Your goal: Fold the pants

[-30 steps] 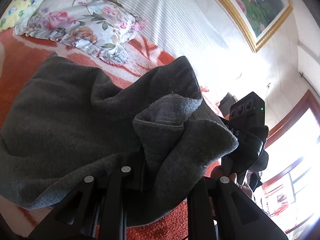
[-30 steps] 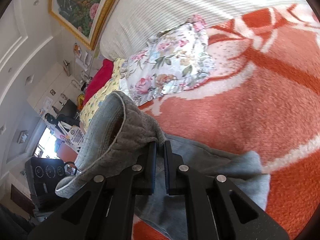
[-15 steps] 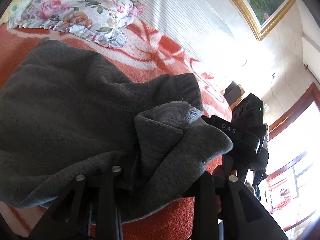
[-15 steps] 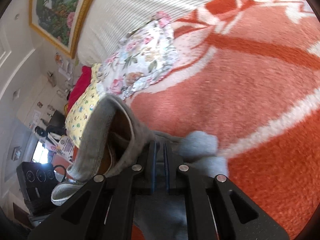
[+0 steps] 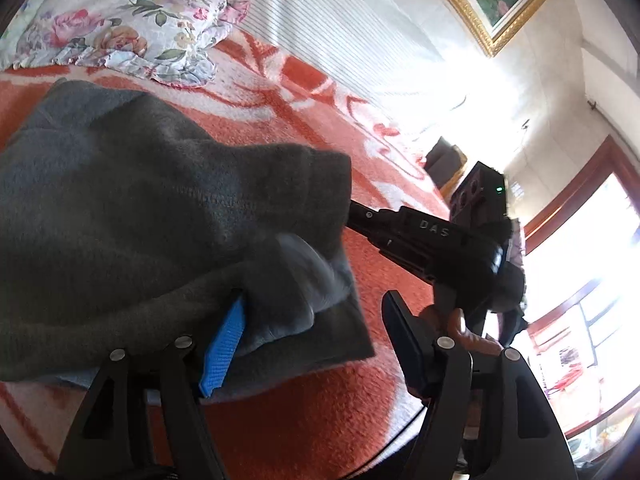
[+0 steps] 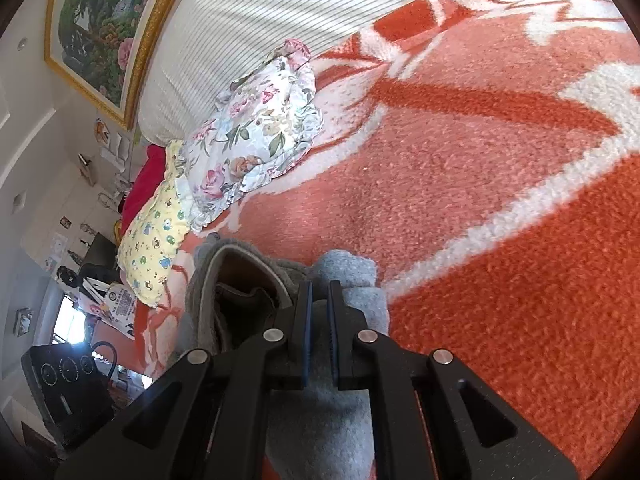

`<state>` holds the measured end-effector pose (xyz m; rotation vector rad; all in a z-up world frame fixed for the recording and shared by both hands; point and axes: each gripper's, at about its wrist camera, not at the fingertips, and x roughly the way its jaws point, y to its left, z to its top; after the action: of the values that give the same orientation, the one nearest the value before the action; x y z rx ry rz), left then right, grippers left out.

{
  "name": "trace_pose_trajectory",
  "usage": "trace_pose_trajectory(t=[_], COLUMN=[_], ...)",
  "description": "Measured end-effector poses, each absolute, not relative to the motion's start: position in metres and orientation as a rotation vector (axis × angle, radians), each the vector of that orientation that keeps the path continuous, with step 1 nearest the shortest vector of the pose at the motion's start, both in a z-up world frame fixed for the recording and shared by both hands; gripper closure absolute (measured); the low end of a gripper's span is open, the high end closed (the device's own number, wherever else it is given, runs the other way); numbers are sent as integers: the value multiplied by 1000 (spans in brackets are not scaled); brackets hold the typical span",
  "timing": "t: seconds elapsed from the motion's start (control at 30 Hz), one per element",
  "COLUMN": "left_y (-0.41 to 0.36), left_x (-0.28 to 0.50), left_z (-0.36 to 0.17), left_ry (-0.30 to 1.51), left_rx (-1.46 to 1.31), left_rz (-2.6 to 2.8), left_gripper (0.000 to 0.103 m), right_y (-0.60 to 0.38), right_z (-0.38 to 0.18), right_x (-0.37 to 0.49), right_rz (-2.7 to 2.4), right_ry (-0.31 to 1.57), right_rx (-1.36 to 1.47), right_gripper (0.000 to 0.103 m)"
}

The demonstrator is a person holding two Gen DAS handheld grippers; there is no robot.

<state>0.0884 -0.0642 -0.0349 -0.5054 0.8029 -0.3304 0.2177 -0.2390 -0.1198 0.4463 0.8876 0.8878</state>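
With the left claw [image 5: 316, 332] spread and free of the cloth while the right claw [image 6: 318, 308] pinches a bunched edge, the grey pants [image 5: 160, 216] lie doubled on the orange blanket [image 6: 480, 200], so one fold looks laid, further folds remaining.

Pants [image 5: 160, 208] are matt grey fleece, fuzzy nap. Blanket [image 6: 500, 208] is coarse orange-white pile. Left gripper [image 5: 312, 332] is matt black plastic with ribbed blue pads [image 5: 224, 348].
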Motion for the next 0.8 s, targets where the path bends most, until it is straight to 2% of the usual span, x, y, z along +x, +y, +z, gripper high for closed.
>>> trace_pose_trajectory(t=[0.1, 0.17, 0.23, 0.6, 0.8], left_y=[-61, -61, -62, -92, -93], left_x=[81, 72, 65, 69, 92], left_z=[-28, -23, -20, -9, -32], left_ry=[785, 773, 759, 699, 772], left_rx=[-484, -450, -401, -102, -82], left_rz=[-337, -339, -335, -340, -350], left_gripper=[34, 33, 34, 32, 34], right_y=[-243, -246, -249, -223, -200], right_z=[-115, -109, -104, -82, -85], right_x=[215, 212, 206, 188, 200], right_rz=[865, 853, 845, 856, 877], right_ry=[884, 872, 852, 786, 777], right_rx=[419, 397, 372, 69, -3], right_gripper=[89, 64, 50, 50, 50])
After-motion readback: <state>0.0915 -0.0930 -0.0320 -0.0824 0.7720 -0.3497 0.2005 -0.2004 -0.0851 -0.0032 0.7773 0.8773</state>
